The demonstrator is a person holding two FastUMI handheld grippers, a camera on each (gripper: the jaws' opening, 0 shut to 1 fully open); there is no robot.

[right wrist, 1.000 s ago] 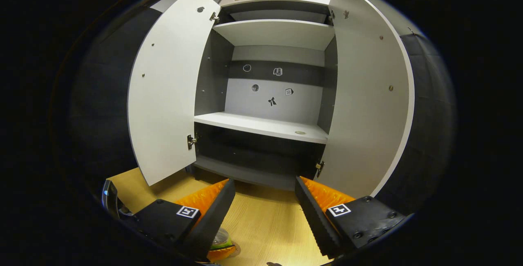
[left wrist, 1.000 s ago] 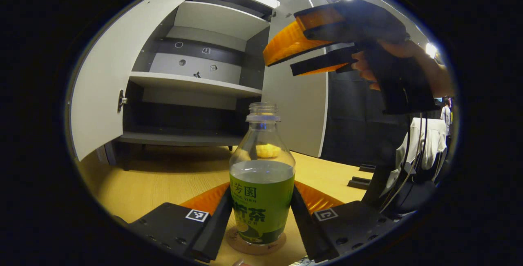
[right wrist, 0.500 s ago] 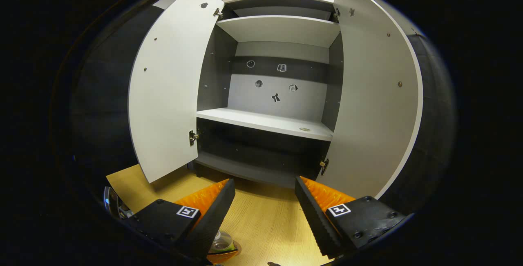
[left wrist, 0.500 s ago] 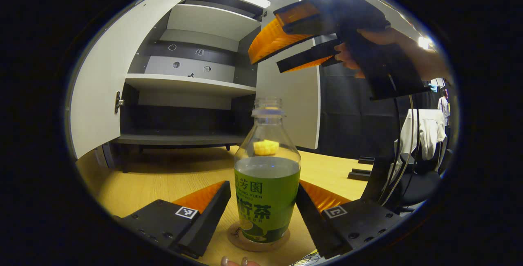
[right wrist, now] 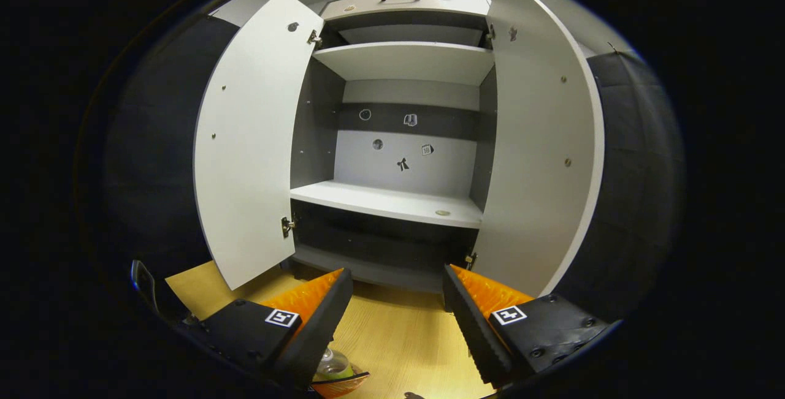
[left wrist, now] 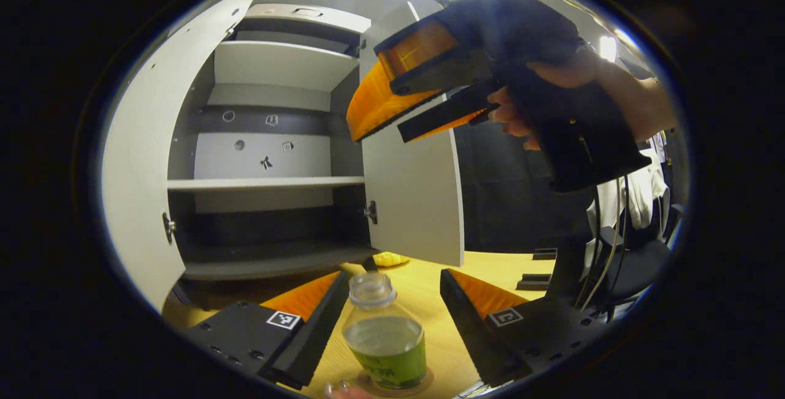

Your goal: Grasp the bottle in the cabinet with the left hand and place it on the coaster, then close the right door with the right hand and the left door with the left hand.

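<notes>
Bottle (left wrist: 384, 341) stands upright on the coaster (left wrist: 423, 380) on the bench (left wrist: 490, 264), clear of the left gripper (left wrist: 392, 313), whose fingers are spread and released. Placement judged complete. Right door (right wrist: 539, 141) and left door (right wrist: 245, 141) both open; right gripper (right wrist: 397, 319), fingers released and empty, faces the cabinet (right wrist: 405, 62). Both closings remain

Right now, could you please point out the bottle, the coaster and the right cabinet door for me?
bottle (left wrist: 384, 350): left gripper view, on its green label.
coaster (left wrist: 427, 379): left gripper view, on the rim showing beside the bottle's base.
right cabinet door (right wrist: 535, 160): right gripper view, on the middle of its pale panel.
</notes>
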